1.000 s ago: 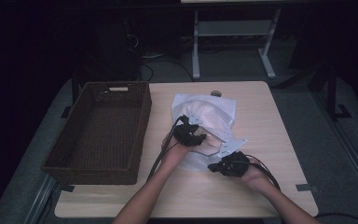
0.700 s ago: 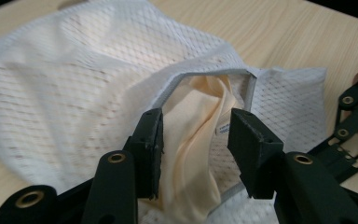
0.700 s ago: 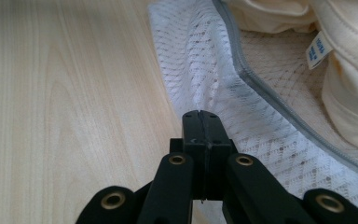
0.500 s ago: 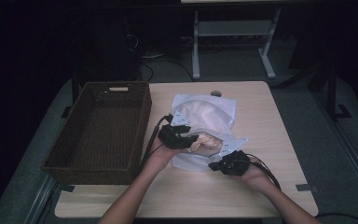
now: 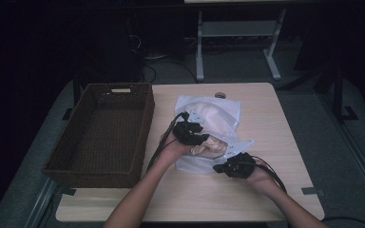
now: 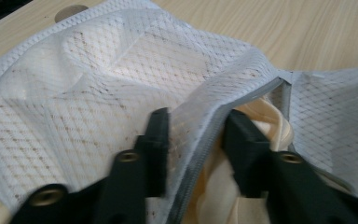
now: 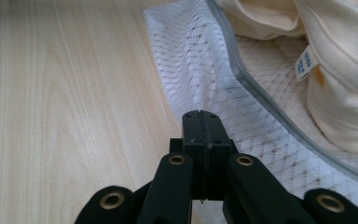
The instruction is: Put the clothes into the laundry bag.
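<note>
A white mesh laundry bag (image 5: 218,111) lies on the wooden table (image 5: 275,118), and a cream garment (image 5: 211,148) shows at its open mouth. My left gripper (image 5: 202,139) reaches into that mouth. In the left gripper view its jaws (image 6: 196,121) straddle the grey zipper edge (image 6: 205,140), one above the mesh and one over the garment (image 6: 265,116). They have just been closing, with a loose fold of mesh between them. My right gripper (image 5: 218,167) is shut, and its tips (image 7: 200,114) lie at the bag's lower mesh edge (image 7: 191,60). The garment's label (image 7: 306,63) is in sight.
A dark wicker basket (image 5: 145,114) stands empty on the table's left side, close beside my left hand. Bare wood (image 7: 65,93) stretches along the table's front and right. A small round grommet (image 5: 220,95) sits behind the bag.
My left gripper swung left off the bag, then came back right to its mouth. The cream garment has come into sight there. The right gripper has kept still.
</note>
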Tool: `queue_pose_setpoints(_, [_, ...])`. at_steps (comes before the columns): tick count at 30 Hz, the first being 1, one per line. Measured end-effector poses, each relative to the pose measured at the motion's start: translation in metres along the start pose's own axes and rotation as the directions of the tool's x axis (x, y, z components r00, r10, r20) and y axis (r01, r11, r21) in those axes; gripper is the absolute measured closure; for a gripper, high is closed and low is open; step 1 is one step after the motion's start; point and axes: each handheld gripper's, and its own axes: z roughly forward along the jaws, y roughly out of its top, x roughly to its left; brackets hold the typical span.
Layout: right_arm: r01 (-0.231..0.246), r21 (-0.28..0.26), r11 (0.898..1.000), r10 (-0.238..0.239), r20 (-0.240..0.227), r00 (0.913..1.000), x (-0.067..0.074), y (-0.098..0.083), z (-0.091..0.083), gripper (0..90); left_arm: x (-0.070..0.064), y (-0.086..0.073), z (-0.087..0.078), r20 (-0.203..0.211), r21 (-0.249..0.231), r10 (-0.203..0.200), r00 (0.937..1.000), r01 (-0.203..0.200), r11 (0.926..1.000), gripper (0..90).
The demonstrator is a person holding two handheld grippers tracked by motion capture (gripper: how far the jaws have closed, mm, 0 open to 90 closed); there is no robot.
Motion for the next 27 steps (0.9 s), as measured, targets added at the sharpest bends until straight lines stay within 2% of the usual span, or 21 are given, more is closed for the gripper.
queue_pose_setpoints(2, [-0.003, 0.001, 1.0, 0.003, 0.002, 1.0, 0.0, 0.0, 0.0, 90.0, 0.001, 0.0, 0.001, 0.013, 0.001, 0.0, 0.9999, 0.0, 1.0, 77.1])
queue_pose_setpoints(4, [-0.006, 0.002, 1.0, 0.006, 0.003, 1.0, 0.0, 0.0, 0.0, 90.0, 0.001, 0.001, -0.001, 0.028, -0.012, 0.0, 0.9996, 0.001, 0.9999, 83.6])
queue_pose_setpoints(8, [-0.005, 0.005, 1.0, 0.005, 0.003, 1.0, -0.001, 0.0, 0.001, 90.0, -0.007, 0.004, -0.013, 0.049, -0.038, 0.017, 0.9987, -0.015, 0.9992, 85.5])
queue_pose_setpoints(10, [-0.003, 0.006, 1.0, 0.003, 0.004, 1.0, -0.001, 0.0, 0.002, 90.0, -0.013, 0.006, -0.022, 0.045, -0.052, 0.034, 0.9984, -0.031, 0.9982, 85.9])
queue_pose_setpoints(13, [-0.003, 0.009, 1.0, 0.003, 0.006, 1.0, -0.001, 0.001, 0.003, 90.0, -0.021, 0.008, -0.035, 0.068, -0.078, 0.048, 0.9965, -0.042, 0.9961, 87.7])
queue_pose_setpoints(15, [-0.002, 0.008, 1.0, 0.002, 0.006, 1.0, 0.0, 0.002, 0.004, 90.0, -0.027, 0.007, -0.042, 0.096, -0.079, 0.058, 0.9937, -0.051, 0.9956, 87.9])
queue_pose_setpoints(18, [-0.008, 0.006, 1.0, 0.008, 0.011, 0.9999, 0.0, 0.002, 0.004, 90.0, -0.039, 0.0, -0.044, 0.148, -0.053, 0.079, 0.9858, -0.071, 0.996, 87.9])
queue_pose_setpoints(21, [-0.007, 0.003, 1.0, 0.007, 0.013, 0.9999, 0.0, 0.002, 0.004, 90.0, -0.049, -0.013, -0.038, 0.183, -0.006, 0.087, 0.9792, -0.087, 0.9962, 87.9])
queue_pose_setpoints(25, [-0.01, -0.003, 1.0, 0.01, 0.013, 0.9999, 0.001, 0.002, 0.002, 90.0, -0.054, -0.033, -0.021, 0.215, 0.066, 0.068, 0.9742, -0.084, 0.9943, 87.8])
queue_pose_setpoints(27, [-0.014, -0.004, 1.0, 0.014, 0.012, 0.9998, 0.003, 0.002, 0.001, 90.0, -0.055, -0.038, -0.013, 0.21, 0.099, 0.072, 0.9751, -0.094, 0.9906, 87.8])
